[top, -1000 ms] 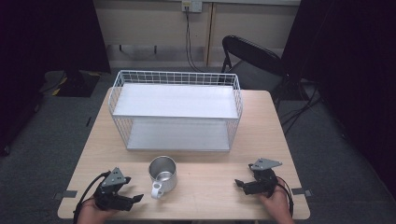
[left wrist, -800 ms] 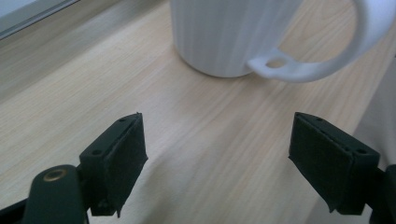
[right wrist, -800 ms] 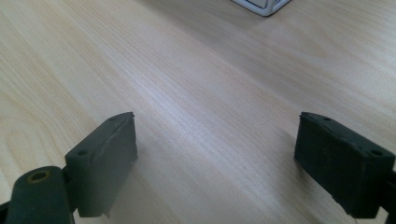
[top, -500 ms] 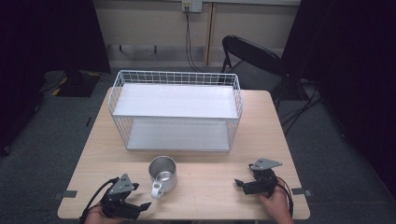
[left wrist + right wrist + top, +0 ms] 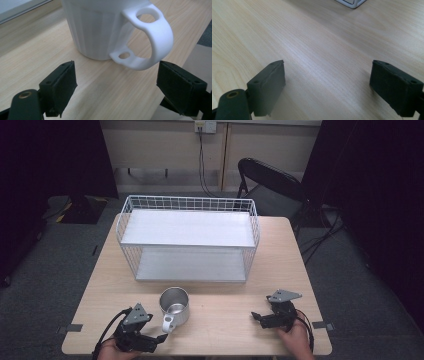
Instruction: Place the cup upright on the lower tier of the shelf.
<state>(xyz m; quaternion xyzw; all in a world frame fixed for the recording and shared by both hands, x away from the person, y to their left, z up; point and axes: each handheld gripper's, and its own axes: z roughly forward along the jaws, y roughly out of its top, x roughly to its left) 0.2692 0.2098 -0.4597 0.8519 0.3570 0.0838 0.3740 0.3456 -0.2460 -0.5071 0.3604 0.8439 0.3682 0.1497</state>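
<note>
From the high view, a metal mug point(image 5: 174, 306) stands on the wooden table point(image 5: 225, 330), lower centre of the frame, its white handle toward my left gripper point(image 5: 152, 340) at lower left; my right gripper point(image 5: 258, 317) rests at lower right, a white wire rack point(image 5: 187, 245) above. In the left gripper view, my jaws stand wide apart just below the mug's handle point(image 5: 152, 37), not touching. In the right gripper view, my jaws gape over bare wood.
</note>
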